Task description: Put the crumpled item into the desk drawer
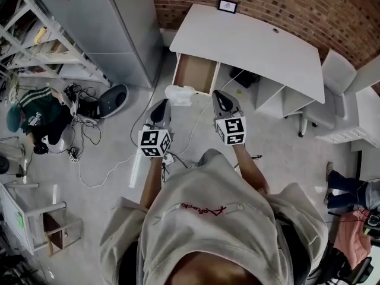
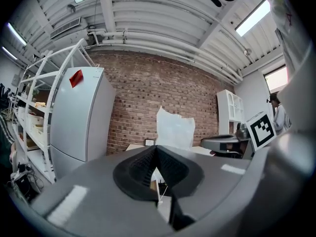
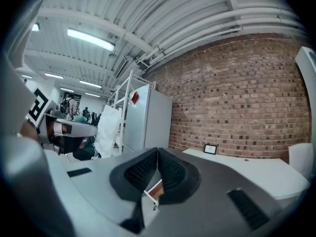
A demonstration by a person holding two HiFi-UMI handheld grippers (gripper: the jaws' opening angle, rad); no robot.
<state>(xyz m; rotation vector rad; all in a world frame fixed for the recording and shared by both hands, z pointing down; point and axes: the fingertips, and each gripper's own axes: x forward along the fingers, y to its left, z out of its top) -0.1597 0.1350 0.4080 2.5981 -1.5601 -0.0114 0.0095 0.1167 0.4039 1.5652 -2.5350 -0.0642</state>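
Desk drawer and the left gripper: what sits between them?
The crumpled white item, pinched by the shut left gripper, fills the gap just short of the open drawer; the head view shows it.

The hand-held gripper (image 2: 156, 151) pinches a white crumpled item (image 2: 175, 128), brick wall (image 2: 138, 90) behind.

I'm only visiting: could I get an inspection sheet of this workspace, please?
Surface: white desk, bare except a small frame.
Job's things: drawer open; crumpled white item held in front of it.
Clutter: loaded shelving rack at left.
Grippers: left hand-held gripper shut on the crumpled white item; right hand-held gripper shut, empty.
Cables: loose cables tangled across the floor.
Surroundings: brick wall, grey cabinet, a crouching person.
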